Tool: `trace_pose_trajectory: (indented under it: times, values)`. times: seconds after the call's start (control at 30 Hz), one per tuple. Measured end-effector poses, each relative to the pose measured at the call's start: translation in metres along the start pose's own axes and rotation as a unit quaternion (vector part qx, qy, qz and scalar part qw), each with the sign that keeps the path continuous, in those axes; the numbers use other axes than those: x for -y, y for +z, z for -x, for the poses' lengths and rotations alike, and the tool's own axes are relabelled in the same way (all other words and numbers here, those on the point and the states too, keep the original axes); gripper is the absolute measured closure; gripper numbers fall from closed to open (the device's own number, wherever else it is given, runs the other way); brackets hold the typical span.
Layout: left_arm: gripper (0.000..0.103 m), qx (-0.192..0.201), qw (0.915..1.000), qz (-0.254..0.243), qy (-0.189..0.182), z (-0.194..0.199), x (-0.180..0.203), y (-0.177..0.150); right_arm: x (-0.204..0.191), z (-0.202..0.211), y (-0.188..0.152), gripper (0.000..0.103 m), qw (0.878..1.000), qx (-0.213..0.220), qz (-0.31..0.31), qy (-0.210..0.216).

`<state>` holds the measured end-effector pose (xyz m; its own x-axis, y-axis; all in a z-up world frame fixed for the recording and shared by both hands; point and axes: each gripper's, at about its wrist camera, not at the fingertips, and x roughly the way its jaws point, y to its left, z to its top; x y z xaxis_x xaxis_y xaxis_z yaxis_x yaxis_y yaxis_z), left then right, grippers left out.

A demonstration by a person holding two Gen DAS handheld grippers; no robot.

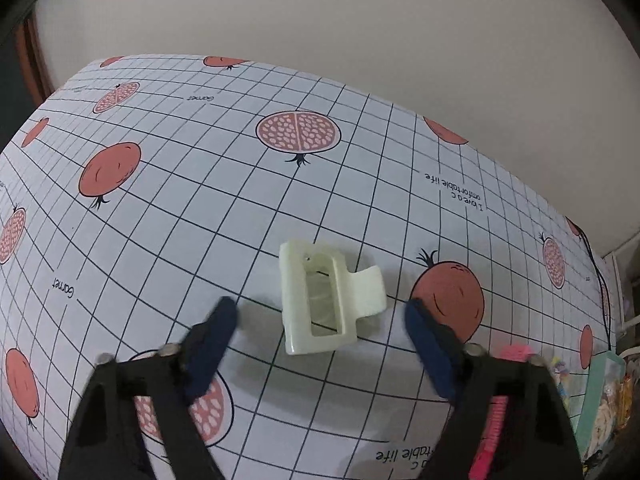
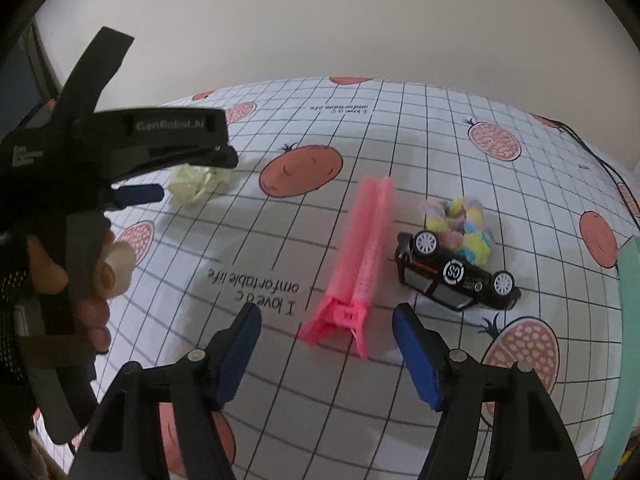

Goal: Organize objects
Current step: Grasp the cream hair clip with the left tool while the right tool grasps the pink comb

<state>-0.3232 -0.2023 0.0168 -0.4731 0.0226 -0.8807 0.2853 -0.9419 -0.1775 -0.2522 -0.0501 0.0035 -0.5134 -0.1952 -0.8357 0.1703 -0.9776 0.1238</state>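
Observation:
A pale green hair claw clip lies on the pomegranate-print tablecloth. My left gripper is open, its blue fingers on either side of the clip's near end, apart from it. In the right wrist view the clip shows beyond the left gripper's body. My right gripper is open and empty just above the near end of a long pink clip. A black toy car lies on its side beside a pastel scrunchie.
A mint green container rim stands at the table's right edge; it also shows in the left wrist view with small items inside. A black cable runs along the far right. A plain wall lies behind the table.

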Motion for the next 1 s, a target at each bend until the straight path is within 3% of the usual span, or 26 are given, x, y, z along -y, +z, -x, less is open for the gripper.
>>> trace_pose_trajectory:
  times: [0.1,0.4,1.0]
  values:
    - [0.027,-0.001,1.0,-0.003,0.001,0.001,0.0,0.0,0.0,-0.002,0.003,0.037,1.0,0.006,-0.003,-0.009]
    - [0.057,-0.007,0.9999,-0.008,0.013,0.005,-0.001,-0.003,0.009,0.001,0.003,0.071,0.999,0.009,-0.018,-0.031]
    - [0.057,-0.029,0.999,0.014,0.032,0.038,-0.001,-0.062,0.017,0.025,-0.026,0.074,0.999,-0.029,-0.03,0.009]
